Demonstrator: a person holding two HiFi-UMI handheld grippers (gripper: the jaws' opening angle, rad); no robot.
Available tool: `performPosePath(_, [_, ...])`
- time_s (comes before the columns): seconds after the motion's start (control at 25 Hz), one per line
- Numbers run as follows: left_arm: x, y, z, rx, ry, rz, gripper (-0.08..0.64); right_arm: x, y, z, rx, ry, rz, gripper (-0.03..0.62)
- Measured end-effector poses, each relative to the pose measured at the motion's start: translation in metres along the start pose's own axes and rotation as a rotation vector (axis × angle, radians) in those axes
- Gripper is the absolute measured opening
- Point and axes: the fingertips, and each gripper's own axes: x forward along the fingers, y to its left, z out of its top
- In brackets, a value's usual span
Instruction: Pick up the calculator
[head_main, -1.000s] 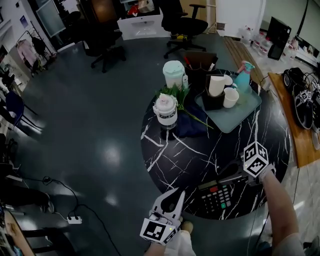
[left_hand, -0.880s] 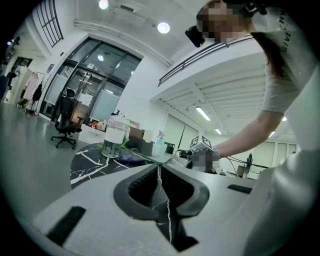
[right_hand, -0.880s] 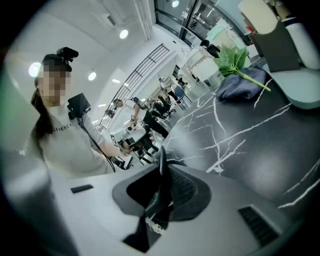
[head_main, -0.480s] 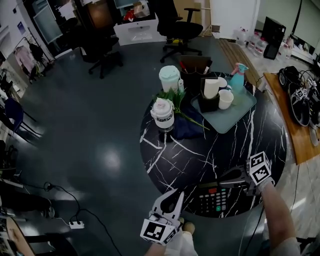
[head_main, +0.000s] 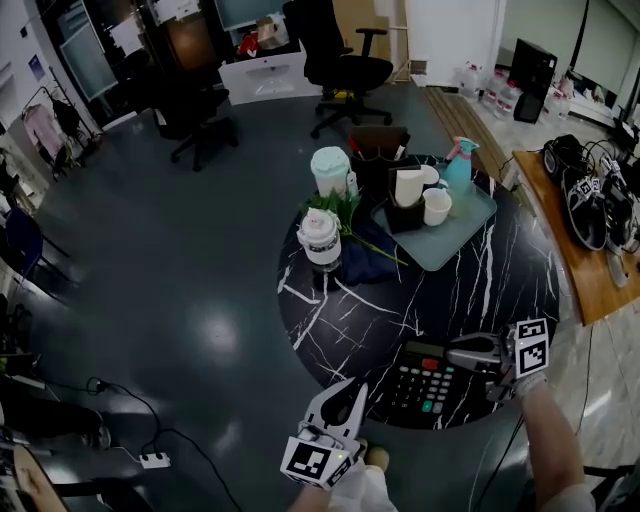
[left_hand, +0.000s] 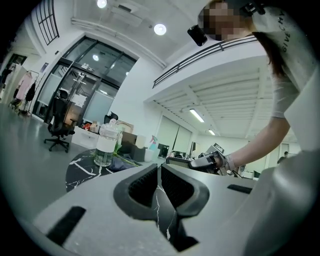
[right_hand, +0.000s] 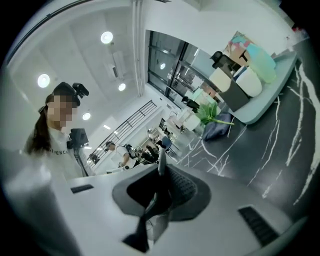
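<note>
**Status.** The right gripper (head_main: 457, 355) pinches the calculator (head_main: 425, 385) by its right edge. Its jaws have just been closing, and the thin body stands edge-on between the pads. The calculator sits over the near rim of the black marble table (head_main: 330, 300), and in the left gripper view it appears clear of the top. The left gripper (head_main: 352, 388) hangs off the table's edge with its jaws pressed together on nothing.

**Hazards.**
- The grip is on one edge only, so the free end may sag or pivot in the pads.
- If it slips here, it is likely to drop past the rim to the floor.
- A hard squeeze may press the keys.

**Markings.** The key legends are too small to read. The print on the person's white shirt (right_hand: 52, 150) appears to read GIVENCHY.
</note>
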Motion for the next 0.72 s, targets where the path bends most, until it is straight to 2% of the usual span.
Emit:
performPosePath(0.32, [-0.013, -0.014, 0.040, 0.025, -0.018, -0.020, 0.008, -0.013, 0.056, 0.042, 0.015, -0.217, -0.027, 0.048])
performPosePath(0.72, [-0.023, -0.040, 0.097, 0.049, -0.087, -0.063, 0.008, -0.026, 0.106, 0.065, 0.025, -0.257, -0.090, 0.048])
